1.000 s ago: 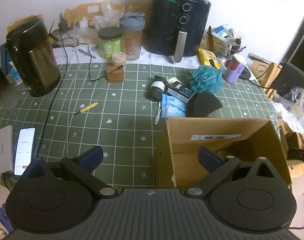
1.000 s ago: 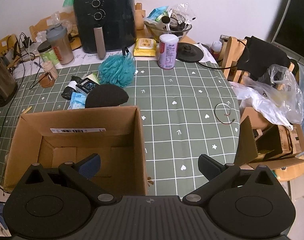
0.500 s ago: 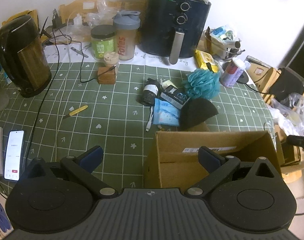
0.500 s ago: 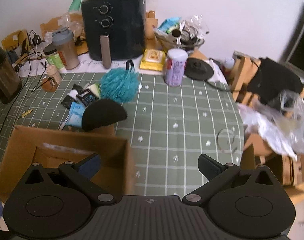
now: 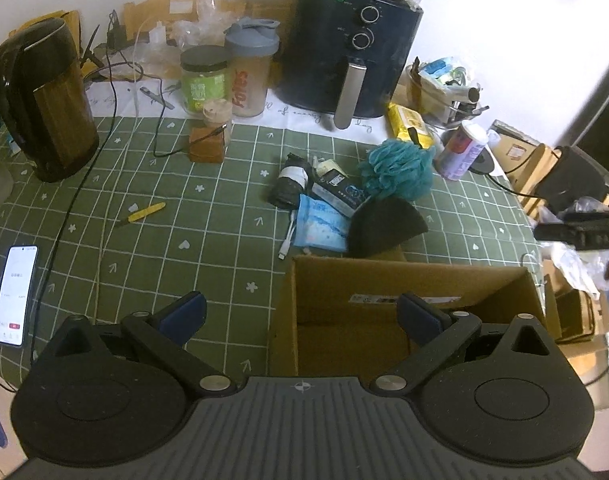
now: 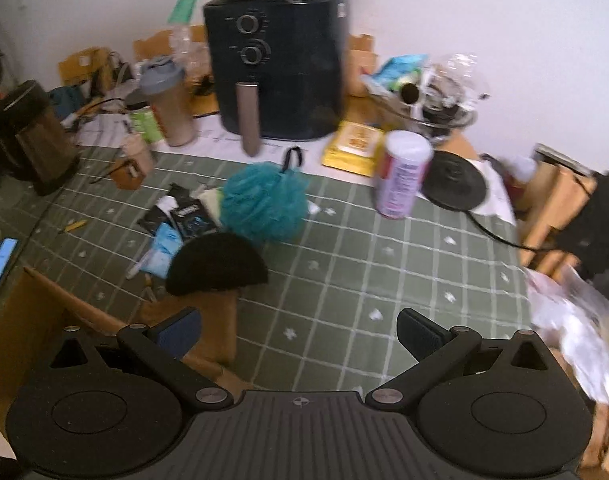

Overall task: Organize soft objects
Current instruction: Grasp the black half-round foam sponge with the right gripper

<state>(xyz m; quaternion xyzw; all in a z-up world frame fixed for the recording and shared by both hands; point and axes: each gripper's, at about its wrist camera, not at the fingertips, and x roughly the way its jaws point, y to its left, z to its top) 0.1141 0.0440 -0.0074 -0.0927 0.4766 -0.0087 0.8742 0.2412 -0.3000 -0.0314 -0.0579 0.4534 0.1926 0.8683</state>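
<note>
Left gripper (image 5: 300, 314): jaws spread wide, nothing between them, held above the near edge of the green grid-patterned tablecloth (image 5: 152, 240), its right finger over the open brown cardboard box (image 5: 388, 280). Right gripper (image 6: 298, 332): jaws likewise spread and holding nothing, left finger over the box's flap, right finger over bare cloth; this view is somewhat motion-blurred.

Just beyond the box's far wall lies a black half-round soft cap (image 5: 386, 224), touching the box flap. Beside it on the left, a light blue soft packet (image 5: 318, 228). Behind the cap sits a teal mesh bath pouf (image 5: 396, 168), beside a dark small carton (image 5: 338, 192).

Farther back: a dark navy air fryer (image 5: 352, 48) against the wall and a dark electric kettle (image 5: 44, 100) at far left.
</note>
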